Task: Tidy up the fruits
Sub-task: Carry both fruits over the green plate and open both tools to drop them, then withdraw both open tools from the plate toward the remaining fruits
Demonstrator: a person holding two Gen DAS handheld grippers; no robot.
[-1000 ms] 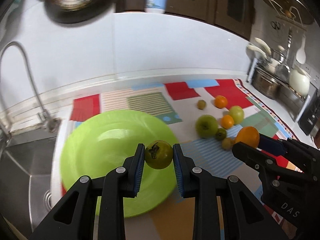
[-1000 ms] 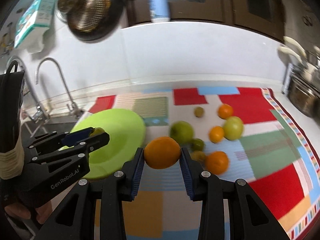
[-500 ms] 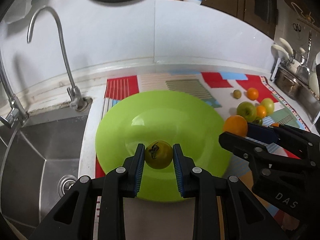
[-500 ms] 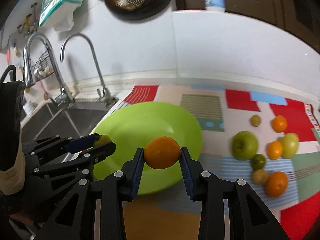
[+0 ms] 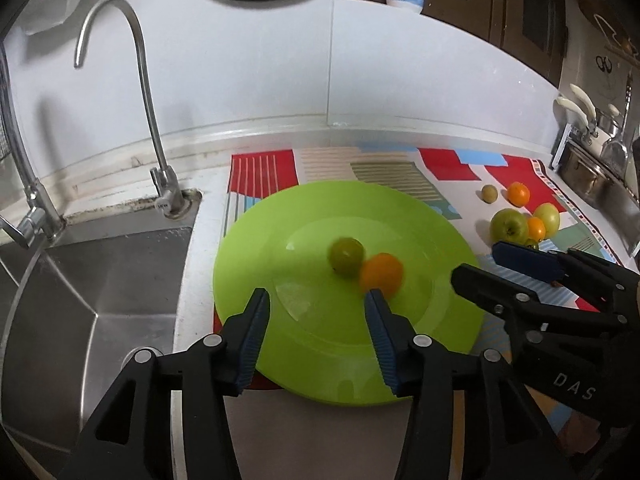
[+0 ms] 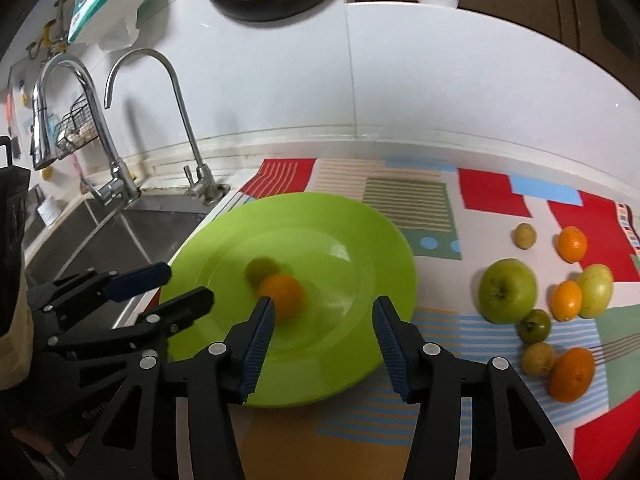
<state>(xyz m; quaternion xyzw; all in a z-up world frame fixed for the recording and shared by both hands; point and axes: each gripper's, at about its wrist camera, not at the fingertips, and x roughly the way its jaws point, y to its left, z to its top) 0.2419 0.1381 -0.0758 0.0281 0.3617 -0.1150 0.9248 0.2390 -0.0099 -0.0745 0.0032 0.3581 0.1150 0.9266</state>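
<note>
Release step: both tools' jaws are opening, nothing between them. The left tool point(image 5: 316, 320) and right tool point(image 6: 323, 326) hover over the plate point(image 5: 440, 232), where the green fruit point(image 5: 346, 255) and orange point(image 5: 381, 274) lie touching. Next: fetch fruit point(image 6: 507, 290) from the desk.

Two fruits point(image 5: 362, 266) touching, on plate point(image 5: 248, 256); sink point(image 5: 100, 280) left; loose fruit point(image 6: 538, 300) right on mat point(image 6: 492, 196).
</note>
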